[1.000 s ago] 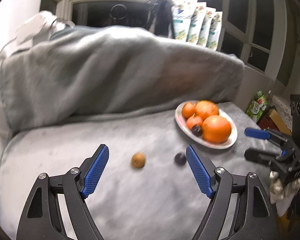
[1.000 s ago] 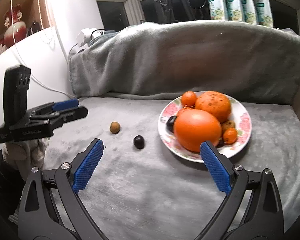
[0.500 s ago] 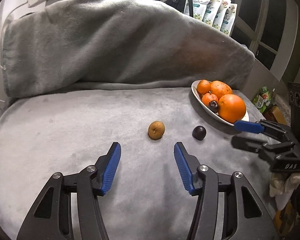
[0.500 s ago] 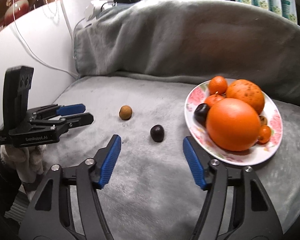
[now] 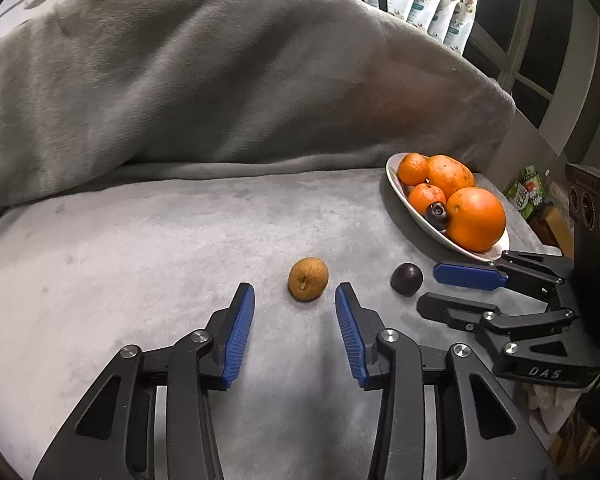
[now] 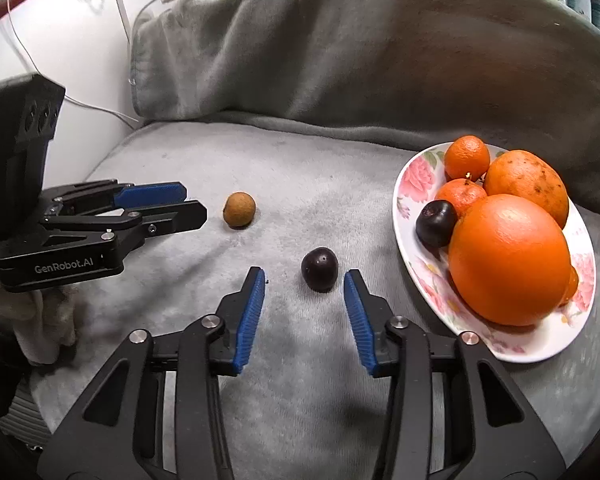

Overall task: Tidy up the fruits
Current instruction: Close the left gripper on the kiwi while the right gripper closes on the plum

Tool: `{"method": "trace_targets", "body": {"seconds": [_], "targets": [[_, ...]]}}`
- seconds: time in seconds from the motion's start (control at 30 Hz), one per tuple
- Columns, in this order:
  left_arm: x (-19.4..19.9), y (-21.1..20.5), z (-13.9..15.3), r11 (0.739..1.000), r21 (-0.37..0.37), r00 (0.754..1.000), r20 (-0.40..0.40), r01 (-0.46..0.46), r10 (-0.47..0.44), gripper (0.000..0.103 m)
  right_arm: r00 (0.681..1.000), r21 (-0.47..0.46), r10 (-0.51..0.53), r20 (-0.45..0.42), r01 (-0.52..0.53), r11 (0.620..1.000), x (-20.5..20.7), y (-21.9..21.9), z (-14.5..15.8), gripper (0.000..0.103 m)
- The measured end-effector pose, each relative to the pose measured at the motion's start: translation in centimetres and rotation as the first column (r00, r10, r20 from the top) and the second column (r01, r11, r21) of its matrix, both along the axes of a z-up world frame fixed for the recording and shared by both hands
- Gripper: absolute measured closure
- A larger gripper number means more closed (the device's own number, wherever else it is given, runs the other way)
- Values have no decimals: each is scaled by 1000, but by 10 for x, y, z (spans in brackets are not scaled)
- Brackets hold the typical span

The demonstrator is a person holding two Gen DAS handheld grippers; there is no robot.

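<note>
Your left hand-held gripper has been closing and now gapes narrowly just short of the small brown round fruit at centre frame. Your right hand-held gripper, also narrowing, flanks the dark purple plum, untouched, left of the floral white plate.

- The right gripper points down at a grey blanket; its jaws have just been closing, blue pads apart, nothing between them.
- A dark plum lies just beyond the fingertips, untouched.
- A small brown fruit sits farther left, near the left gripper.
- A flowered plate on the right holds oranges and another dark plum.
</note>
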State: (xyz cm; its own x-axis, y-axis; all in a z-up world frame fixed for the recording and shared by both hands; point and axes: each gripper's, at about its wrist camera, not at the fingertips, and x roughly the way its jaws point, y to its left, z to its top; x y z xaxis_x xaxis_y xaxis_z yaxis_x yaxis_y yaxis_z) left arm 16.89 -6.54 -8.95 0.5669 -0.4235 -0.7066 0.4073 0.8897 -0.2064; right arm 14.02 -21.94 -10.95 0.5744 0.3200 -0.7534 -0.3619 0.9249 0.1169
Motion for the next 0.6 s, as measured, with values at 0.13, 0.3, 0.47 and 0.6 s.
{"method": "trace_targets", "body": {"seconds": [0.13,0.3,0.47,0.6], "targets": [[5,-5,-4,1000,5,1000,-10,8,-8,64,1000,-12,1,-6,-1,1000,2,3,-2,63],[10,-11,-9,1000,17,1000,-20,16,-15,65,1000,-27,-15,-12,15,1000,10,6,-5,63],[14,-13,-13,1000,24,999,-31,17,-16,66,1000,-36,-15,-22,14,999,14,10,-7,69],[18,-14,-16,1000,21,999,-37,7,-6,66,1000,-57,-10,-20,9,998,16,16,-8,70]]}}
